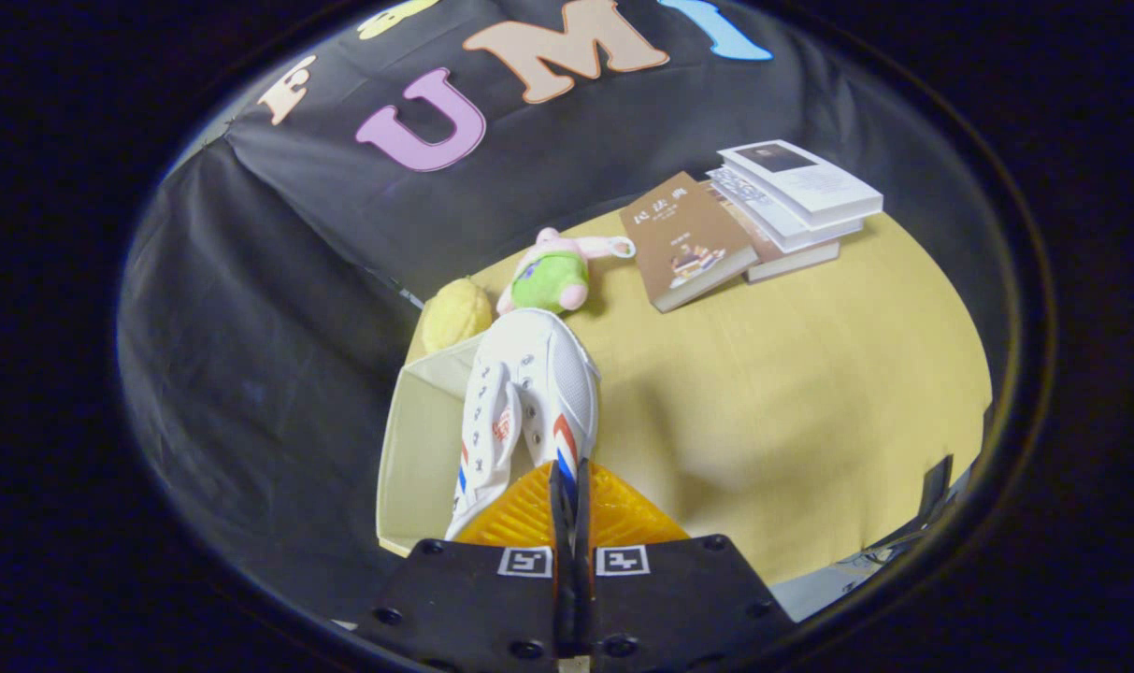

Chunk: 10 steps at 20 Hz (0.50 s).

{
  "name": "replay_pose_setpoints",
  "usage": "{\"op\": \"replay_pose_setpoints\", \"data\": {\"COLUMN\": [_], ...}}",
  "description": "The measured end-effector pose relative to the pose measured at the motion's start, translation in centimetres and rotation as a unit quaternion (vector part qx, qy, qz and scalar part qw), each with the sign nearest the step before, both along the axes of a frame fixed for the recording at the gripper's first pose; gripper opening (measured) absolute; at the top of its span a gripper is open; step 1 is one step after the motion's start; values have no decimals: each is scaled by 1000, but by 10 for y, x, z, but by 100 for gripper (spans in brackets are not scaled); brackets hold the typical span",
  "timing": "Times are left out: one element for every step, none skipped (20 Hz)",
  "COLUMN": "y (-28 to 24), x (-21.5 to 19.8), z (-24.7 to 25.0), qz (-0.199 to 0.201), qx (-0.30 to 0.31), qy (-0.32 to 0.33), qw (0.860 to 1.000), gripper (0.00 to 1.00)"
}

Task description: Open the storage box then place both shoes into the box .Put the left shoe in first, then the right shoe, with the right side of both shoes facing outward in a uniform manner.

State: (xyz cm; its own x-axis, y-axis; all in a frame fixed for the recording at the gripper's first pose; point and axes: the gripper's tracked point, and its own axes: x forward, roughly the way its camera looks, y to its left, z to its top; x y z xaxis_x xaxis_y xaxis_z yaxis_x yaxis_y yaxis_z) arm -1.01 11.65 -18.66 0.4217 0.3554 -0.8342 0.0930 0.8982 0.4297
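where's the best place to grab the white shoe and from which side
The rear collar edge of the white shoe, from behind the heel. It is a thin wall, and the gripper looks already shut on it there, toe pointing away over the storage box.

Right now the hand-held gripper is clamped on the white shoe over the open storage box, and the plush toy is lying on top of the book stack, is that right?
Not quite. In the gripper view the plush toy lies on the table beside the brown book, not on the book stack. The hand-held gripper does clamp the white shoe over the open storage box.
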Motion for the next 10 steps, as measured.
{"op": "replay_pose_setpoints", "data": {"y": [12, 23, 34, 45, 54, 64, 71, 80, 85, 89], "x": [3, 8, 10, 14, 15, 16, 16, 16, 16, 15], "z": [2, 3, 2, -2, -4, -7, -10, -16, -19, -25], "qz": [2, -4, -3, -6, -6, -6, -6, -2, 2, 4], "qx": [4, 8, 11, 16, 19, 22, 21, 18, 15, 9], "qy": [0, -7, -8, -9, -5, -1, 1, 5, 6, 7], "qw": [1000, 1000, 1000, 1000, 1000, 1000, 1000, 1000, 1000, 1000], "gripper": [4, 4, 4, 4, 4, 4, 4, 4, 4, 4]}}
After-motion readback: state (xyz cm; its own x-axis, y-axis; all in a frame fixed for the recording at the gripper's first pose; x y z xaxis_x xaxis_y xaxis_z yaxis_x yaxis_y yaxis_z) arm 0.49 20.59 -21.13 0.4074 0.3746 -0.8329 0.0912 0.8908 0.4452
